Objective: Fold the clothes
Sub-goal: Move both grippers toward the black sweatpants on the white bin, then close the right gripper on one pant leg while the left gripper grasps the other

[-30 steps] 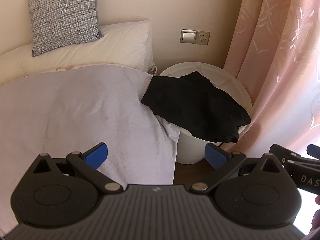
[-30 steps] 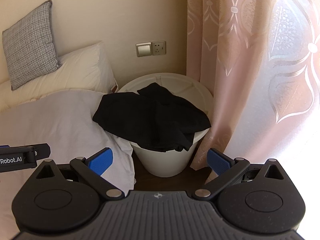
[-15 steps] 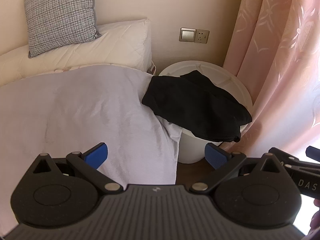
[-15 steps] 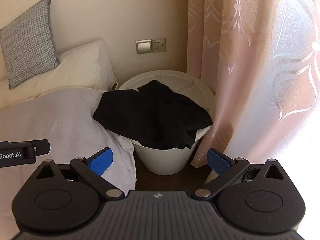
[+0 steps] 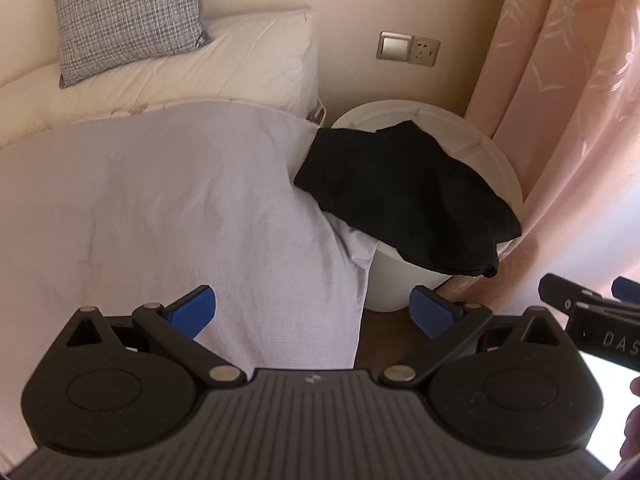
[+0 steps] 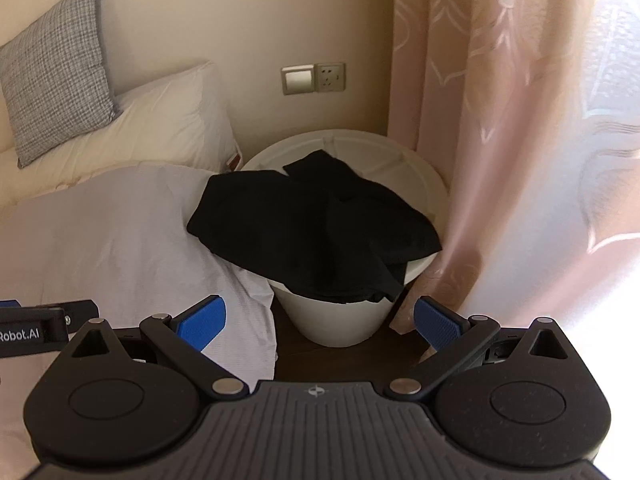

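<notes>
The left gripper (image 5: 312,312) is held with its blue-padded fingers spread wide apart and nothing between them; the right gripper (image 6: 320,322) is likewise spread apart and empty. Ahead of both, a black garment (image 5: 404,196) is seen crumpled and draped over the mouth of a white laundry bin (image 5: 508,176), one edge spilling off the bin's rim onto the corner of the bed. From the left gripper it lies ahead and to the right; from the right gripper it lies straight ahead (image 6: 316,232), above the gap between the fingers. A pale lilac bed cover (image 5: 168,208) is spread ahead and to the left of the left gripper. Beyond it a white pillow (image 5: 224,64) and a grey checked cushion (image 5: 124,8) are propped against the wall. A pink patterned curtain (image 6: 500,120) hangs to the right of the bin, and a wall switch and socket (image 6: 314,78) are mounted above it.
</notes>
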